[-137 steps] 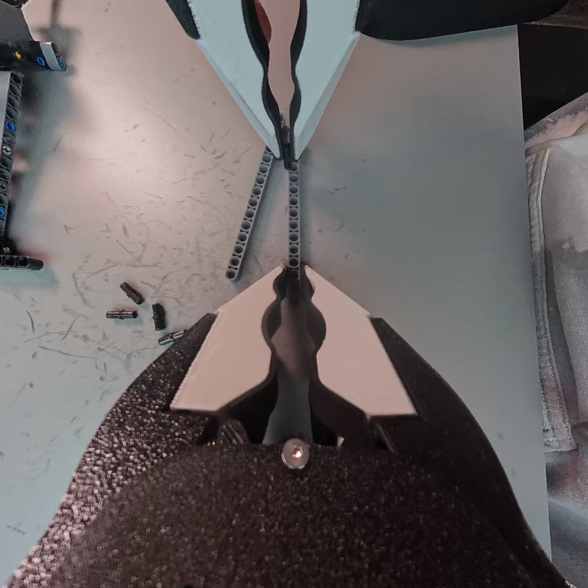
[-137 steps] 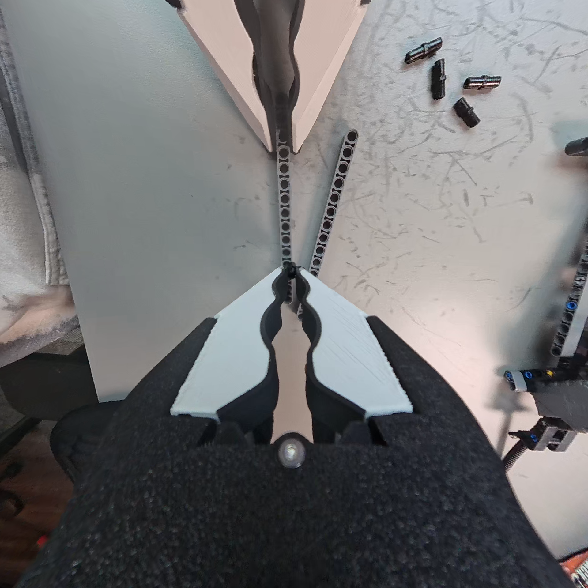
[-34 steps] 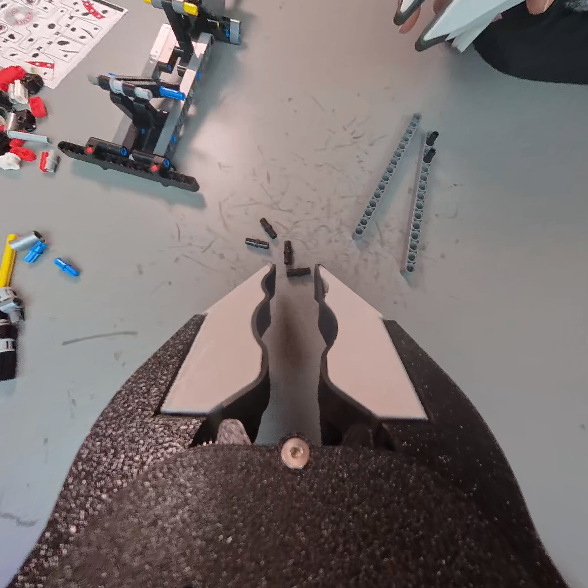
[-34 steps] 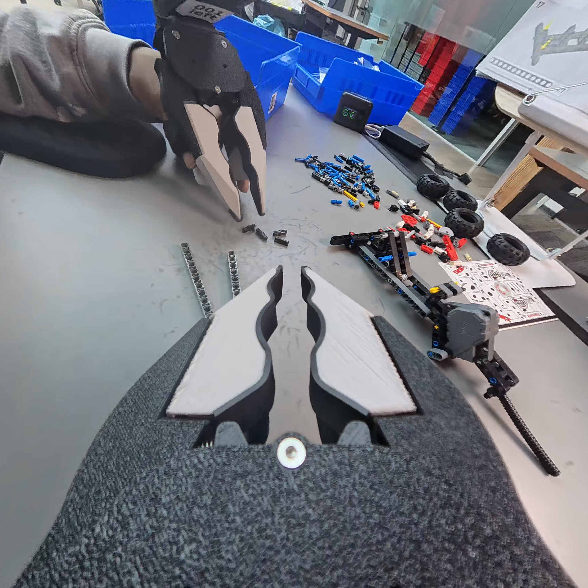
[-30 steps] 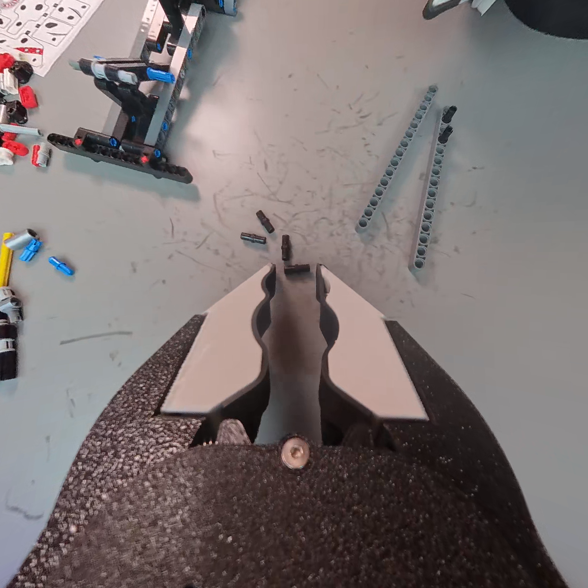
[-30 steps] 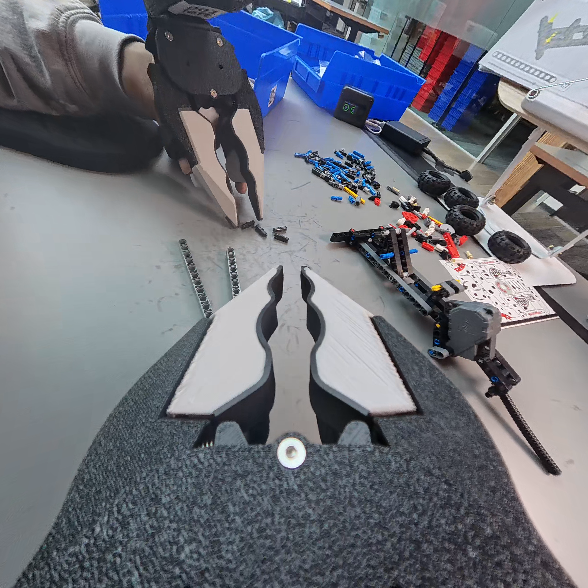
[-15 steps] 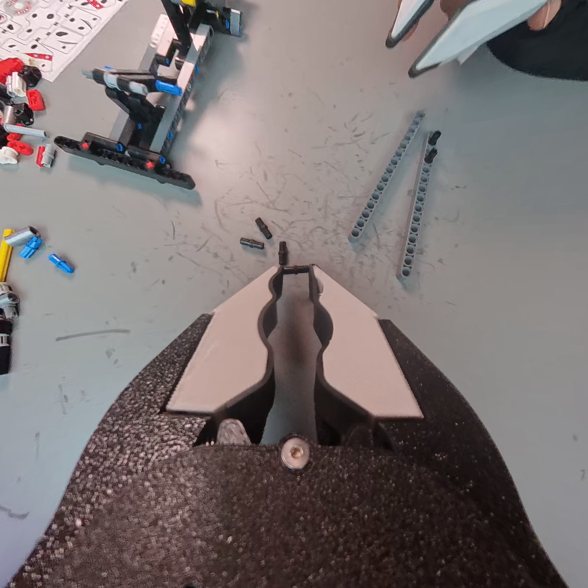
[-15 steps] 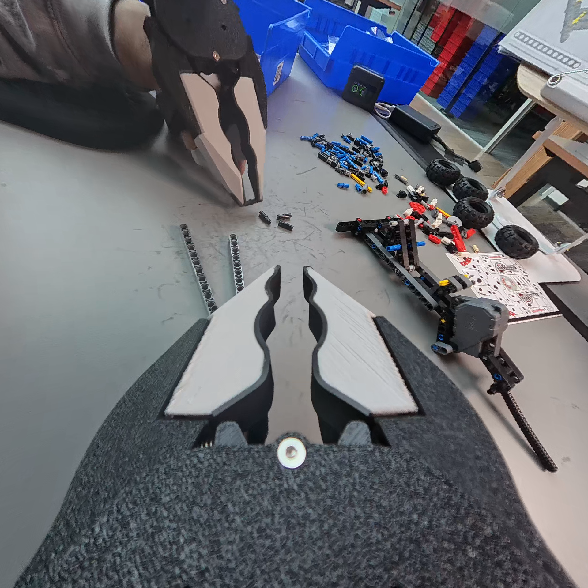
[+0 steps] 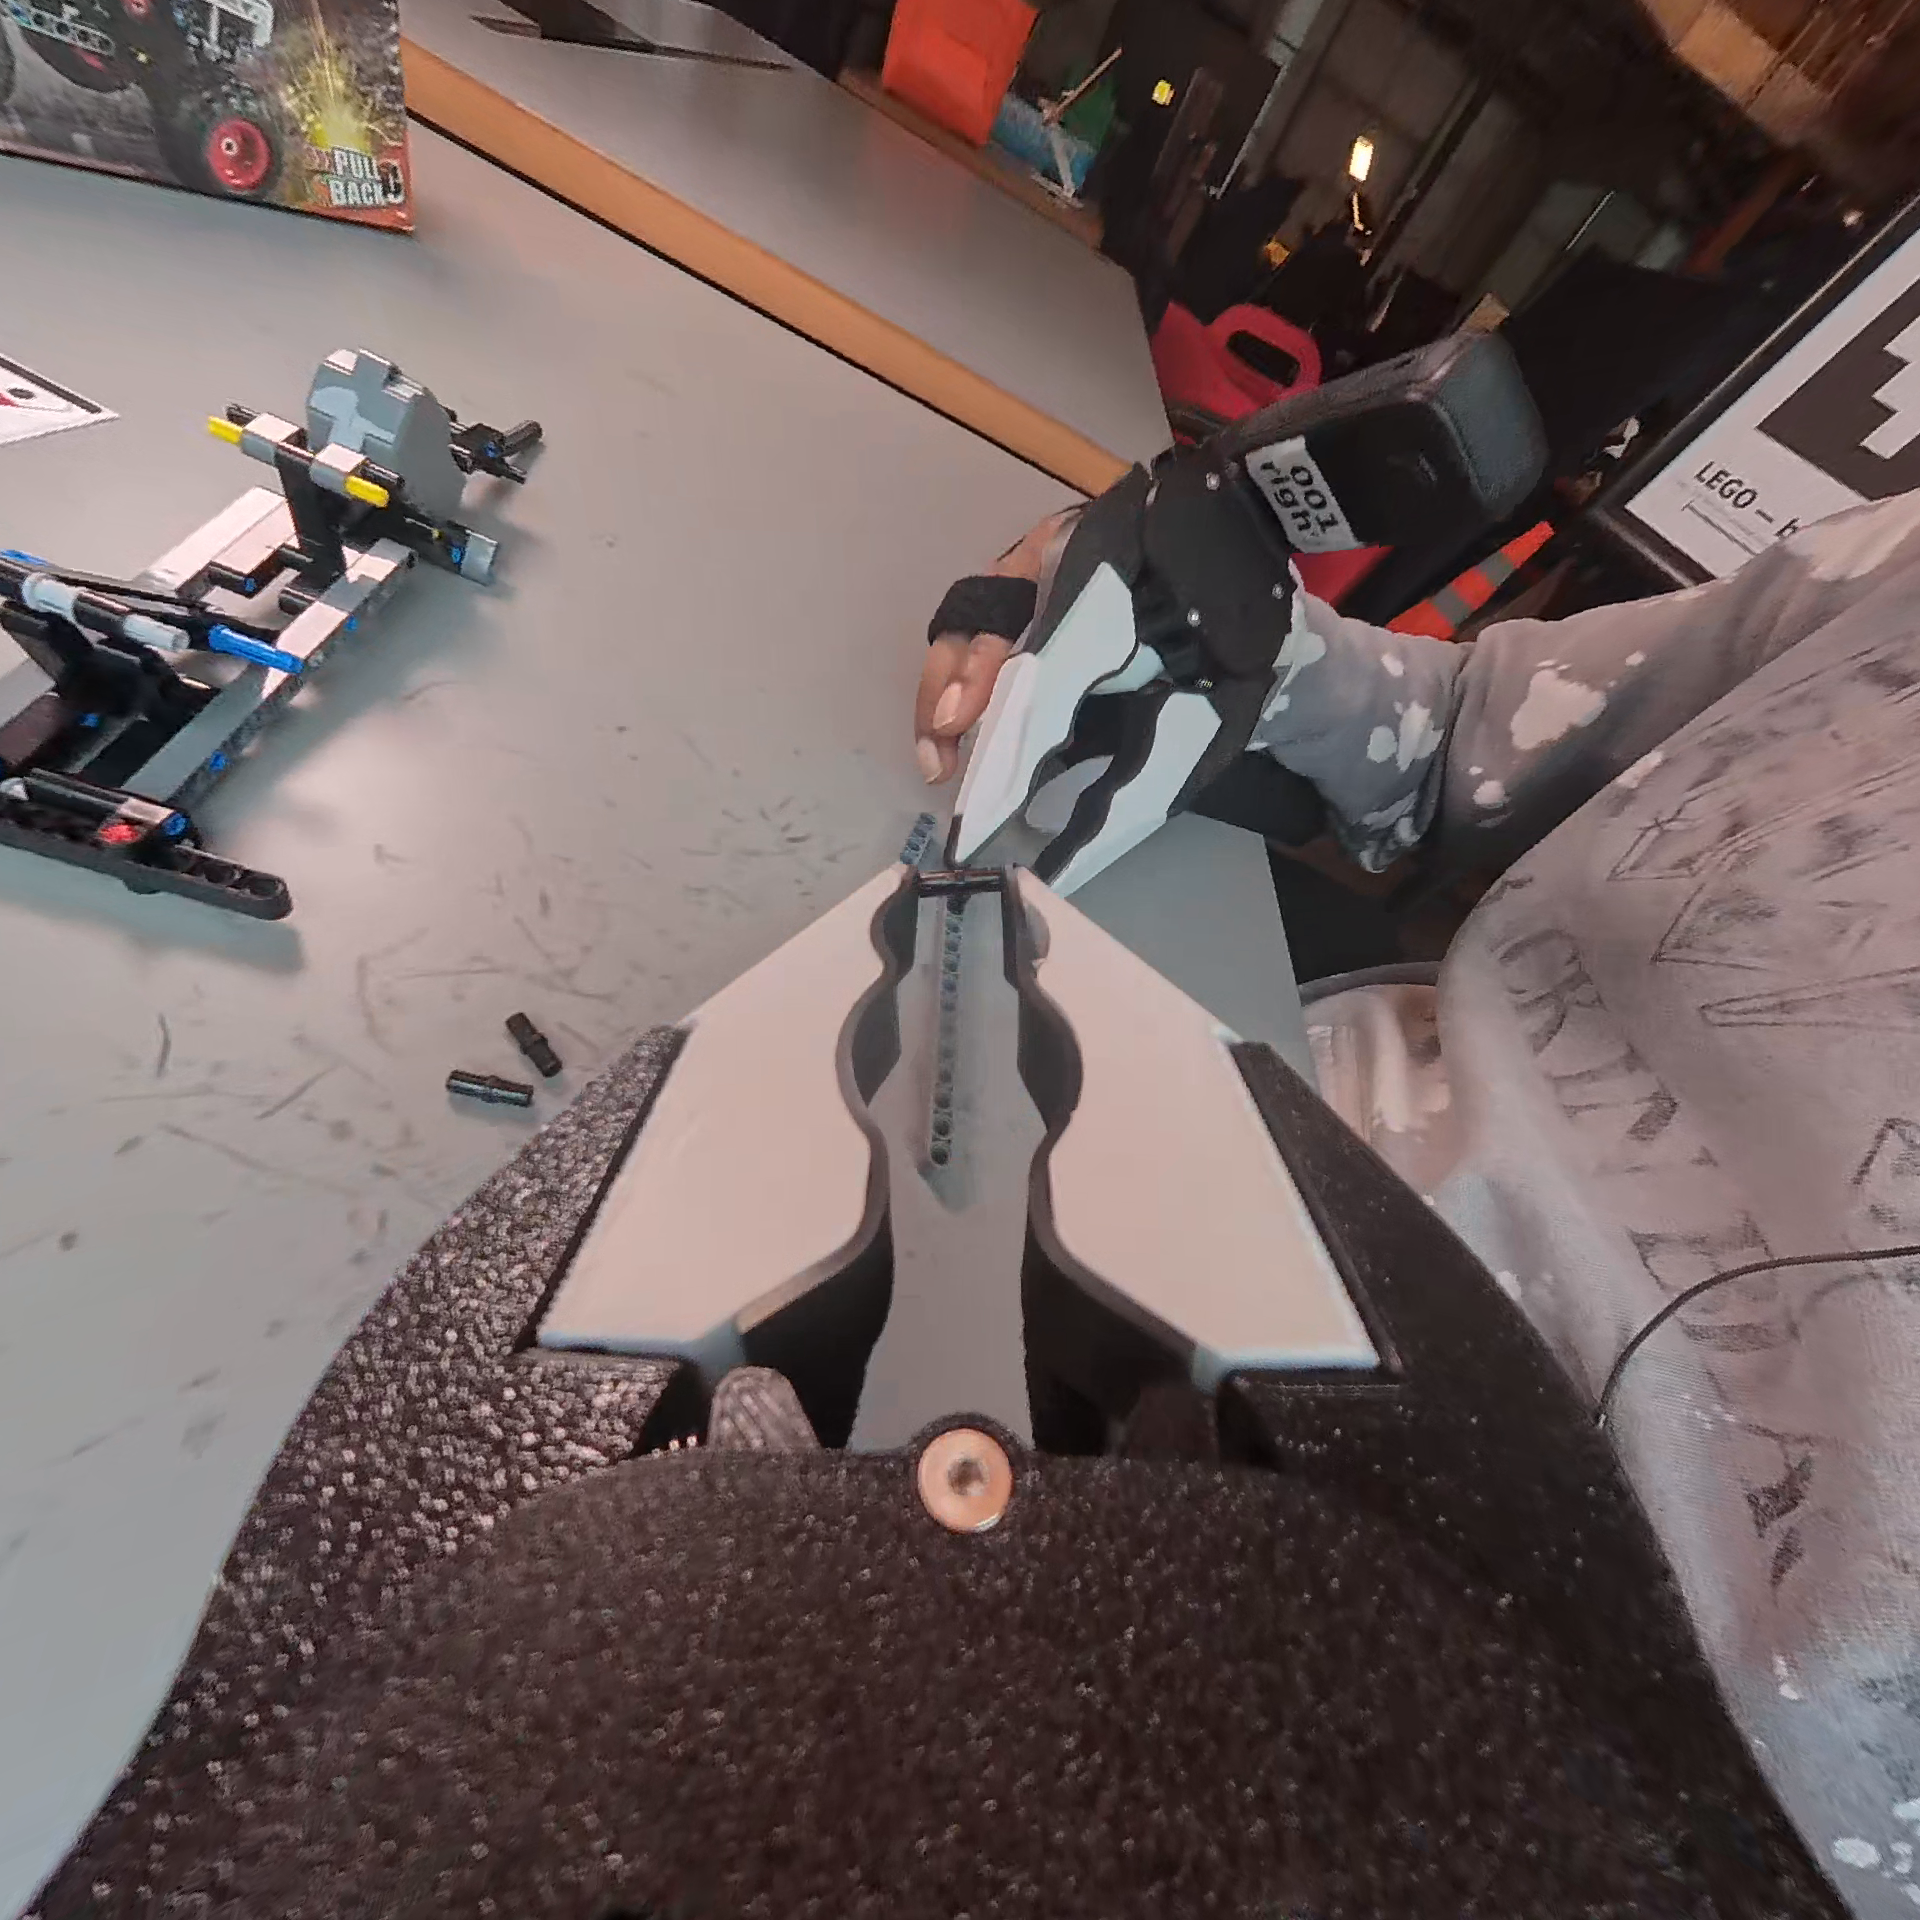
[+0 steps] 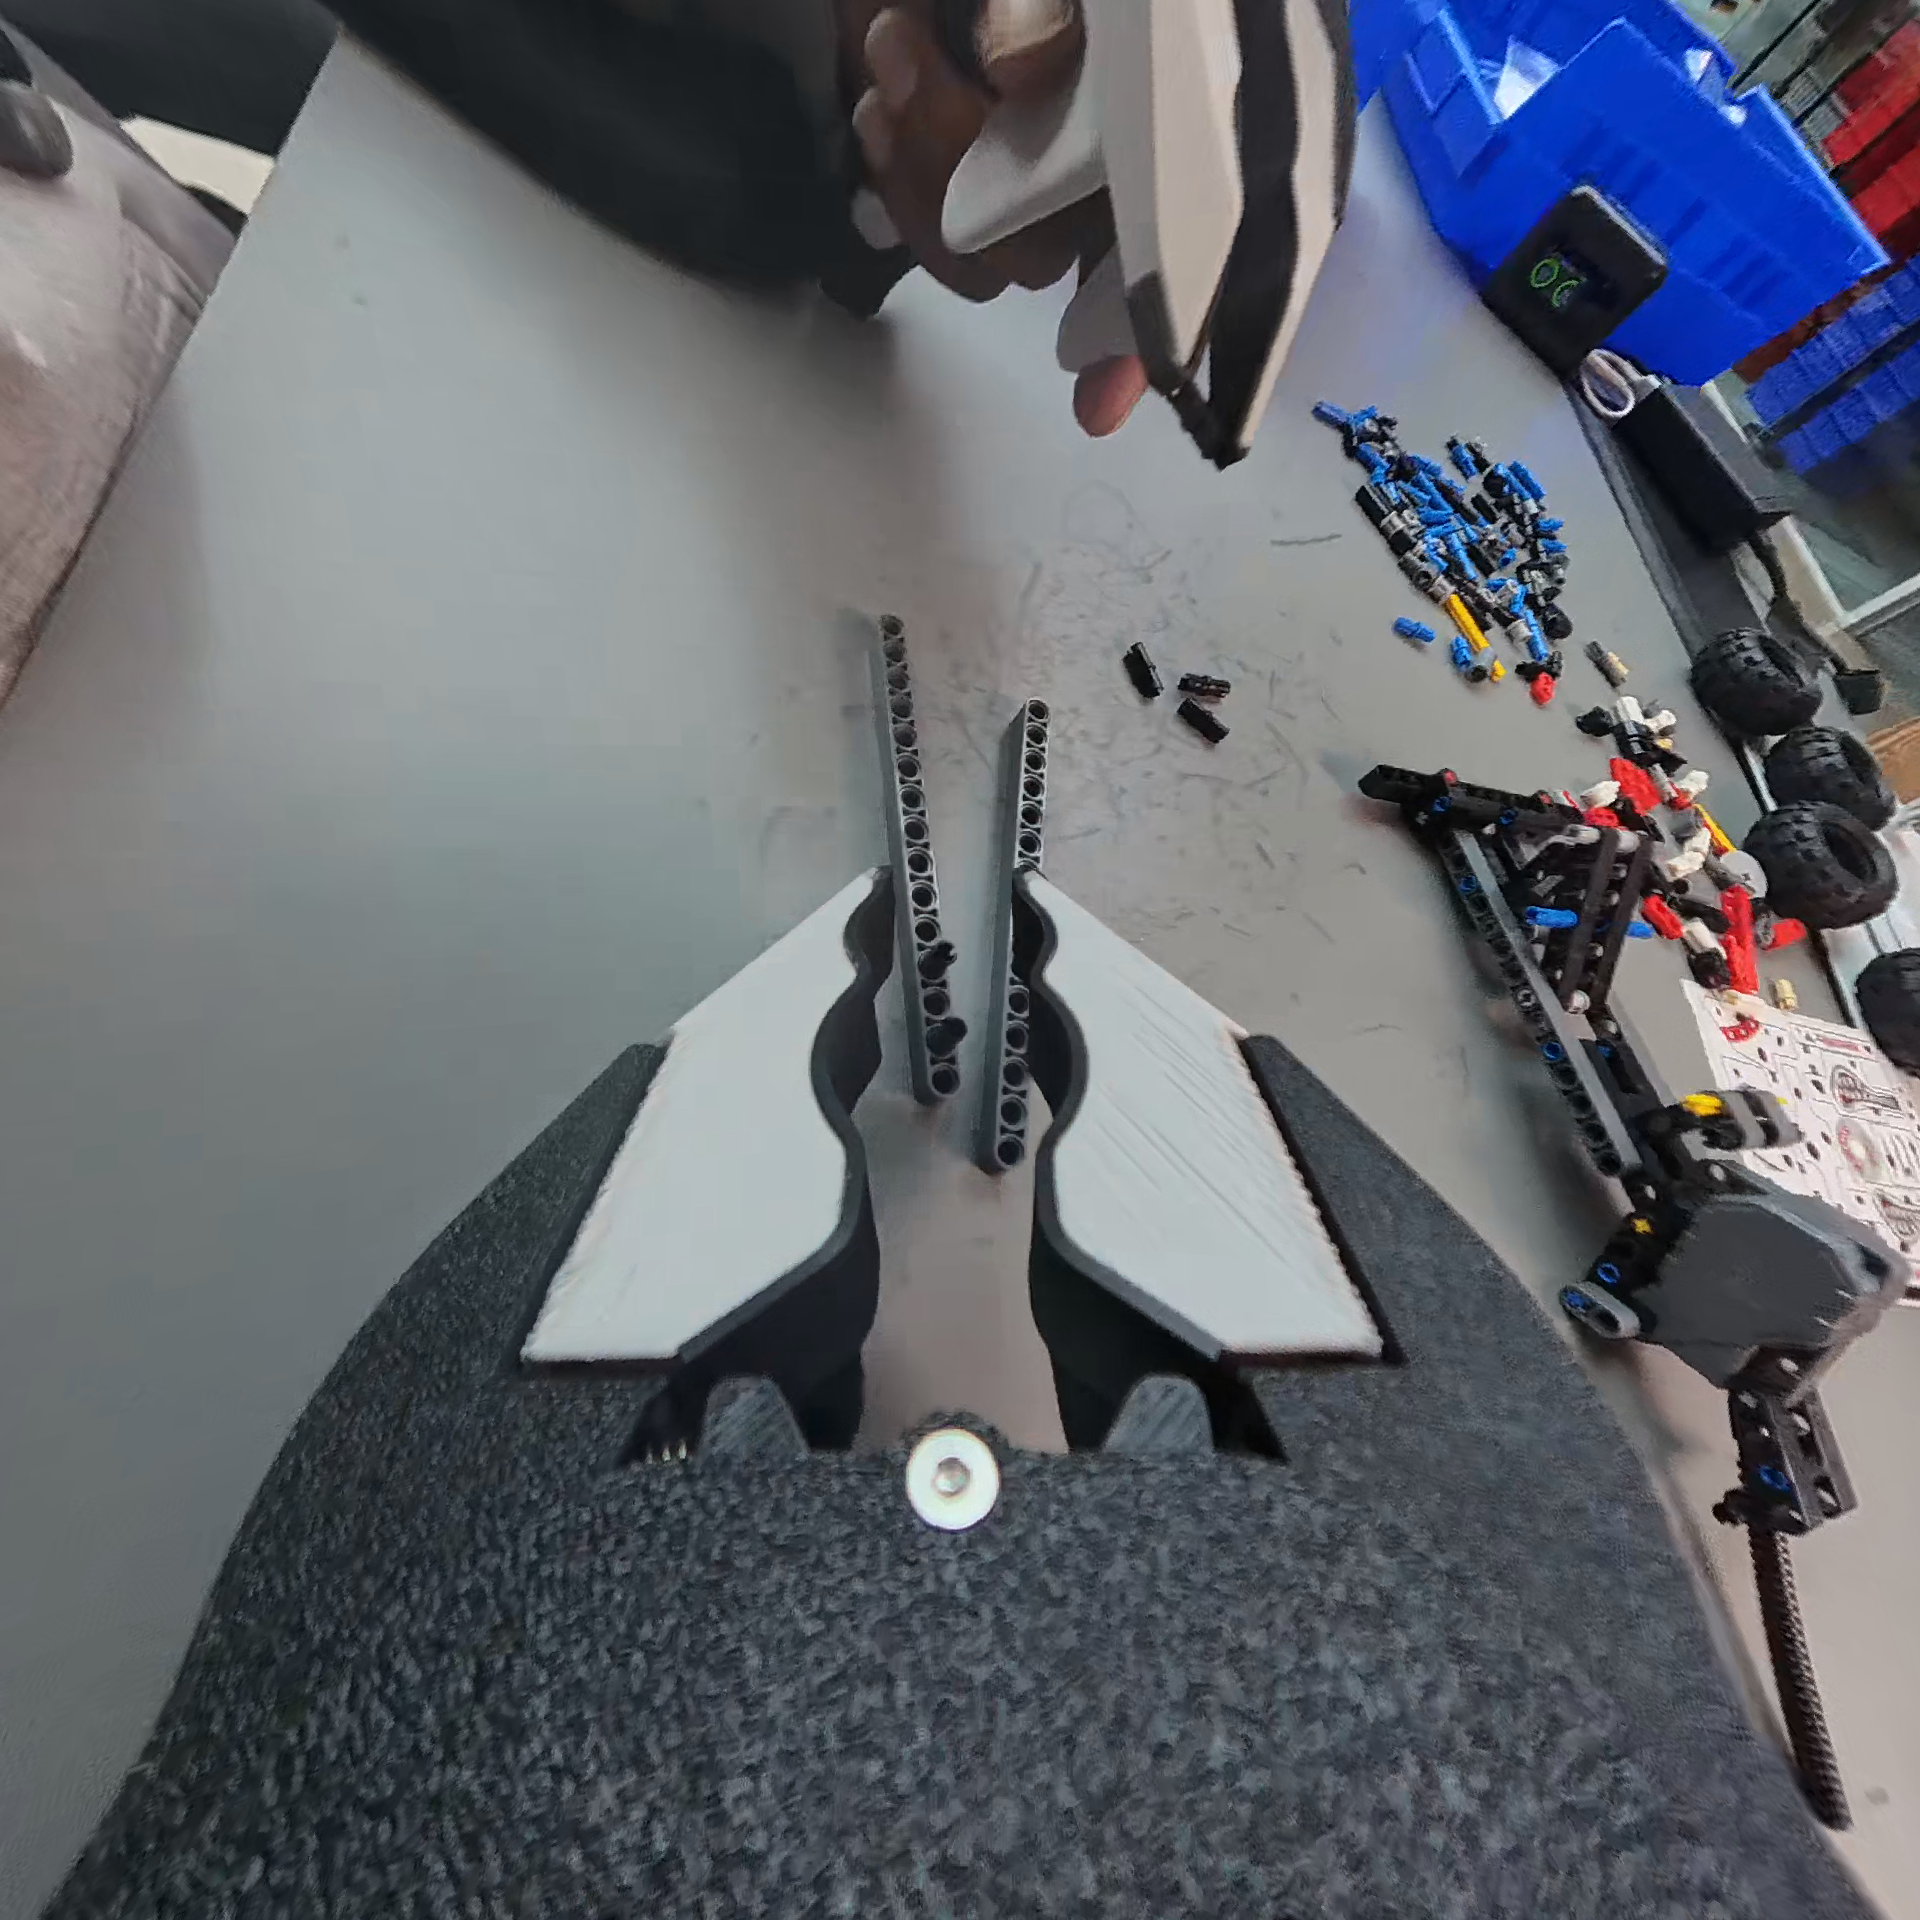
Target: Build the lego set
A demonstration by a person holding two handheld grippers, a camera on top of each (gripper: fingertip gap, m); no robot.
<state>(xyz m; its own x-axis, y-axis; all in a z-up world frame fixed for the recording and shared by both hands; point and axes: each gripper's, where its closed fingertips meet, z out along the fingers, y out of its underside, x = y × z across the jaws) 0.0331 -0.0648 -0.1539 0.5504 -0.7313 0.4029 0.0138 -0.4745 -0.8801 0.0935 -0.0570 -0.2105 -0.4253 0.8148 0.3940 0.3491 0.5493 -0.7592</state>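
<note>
Far left in the left wrist view: part-built chassis (image 9: 260,582) on the grey surface (image 9: 623,520), well apart from both tools, with the printed set box (image 9: 208,94) behind it, closed side on, contents not visible. Nearer the middle, two loose black pins (image 9: 509,1070) lying flat. Centre: left gripper (image 9: 958,881), jaws closed on a single black pin (image 9: 958,881) held crosswise at the very tips, off the surface. Directly beneath, seen through the gap, one grey beam (image 9: 945,1039), long axis running straight ahead along the jaws' line, so at right angles to the pin. Just beyond and to the right, right gripper (image 9: 1023,821), tips down by the beam's far end. From the right wrist view, left to right: right gripper (image 10: 951,883) with jaws open, straddling the near ends of two grey beams (image 10: 914,862) lying just beside each other; left one holes-up with two black pins already seated, right one apparently tipped on edge. Above, left gripper (image 10: 1216,416) hanging over their far ends. Further right, three loose pins (image 10: 1184,686), a heap of small parts (image 10: 1465,561), tyres (image 10: 1818,831), and blue bins (image 10: 1621,156), contents out of sight. Likely next: turn the pin end-down over an open hole while the right jaws steady the beam.
</note>
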